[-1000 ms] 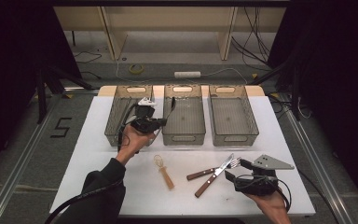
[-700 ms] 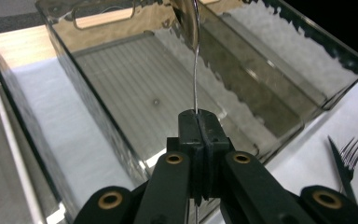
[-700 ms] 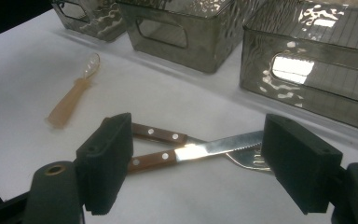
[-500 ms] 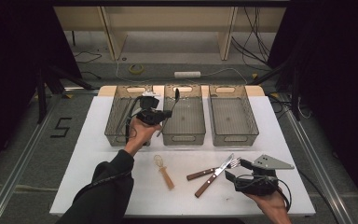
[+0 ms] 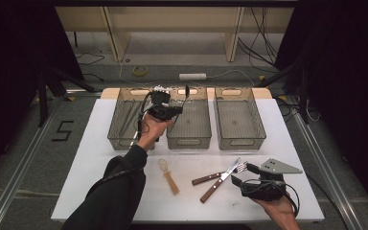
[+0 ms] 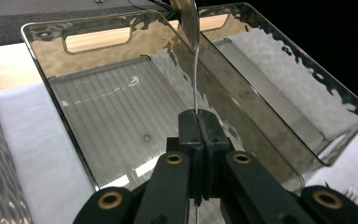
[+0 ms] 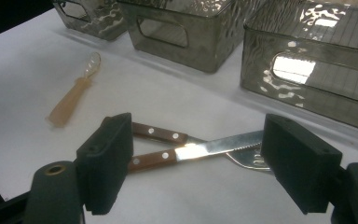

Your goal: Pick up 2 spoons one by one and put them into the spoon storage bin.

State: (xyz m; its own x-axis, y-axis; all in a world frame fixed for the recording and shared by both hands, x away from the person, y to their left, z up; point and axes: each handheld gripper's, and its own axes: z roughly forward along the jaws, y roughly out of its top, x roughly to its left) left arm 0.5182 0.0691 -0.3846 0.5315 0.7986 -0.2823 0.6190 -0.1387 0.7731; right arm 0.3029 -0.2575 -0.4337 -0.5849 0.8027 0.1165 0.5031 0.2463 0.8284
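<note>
My left gripper (image 5: 176, 110) (image 6: 198, 122) is shut on the thin handle of a metal spoon (image 5: 187, 92) (image 6: 189, 22), which stands upright above its jaws. It hovers over the near left part of the middle smoked-plastic bin (image 5: 189, 140) (image 6: 98, 29). My right gripper (image 5: 243, 174) (image 7: 196, 168) rests low at the table's front right with its jaws wide open and nothing between them. Just beyond its jaws, a wood-handled knife (image 5: 219, 181) (image 7: 214, 147) lies crossed over a wood-handled fork (image 5: 209, 178) (image 7: 161, 133).
A left bin (image 5: 124, 142) and a right bin (image 5: 239, 142) (image 6: 307, 65) flank the middle one along the back of the white table (image 5: 86, 158). A tan plastic spoon (image 5: 168, 176) (image 7: 74, 95) lies at the front centre.
My left gripper has carried the metal spoon rightward, from above the left bin to above the middle bin. The right gripper has stayed put.
</note>
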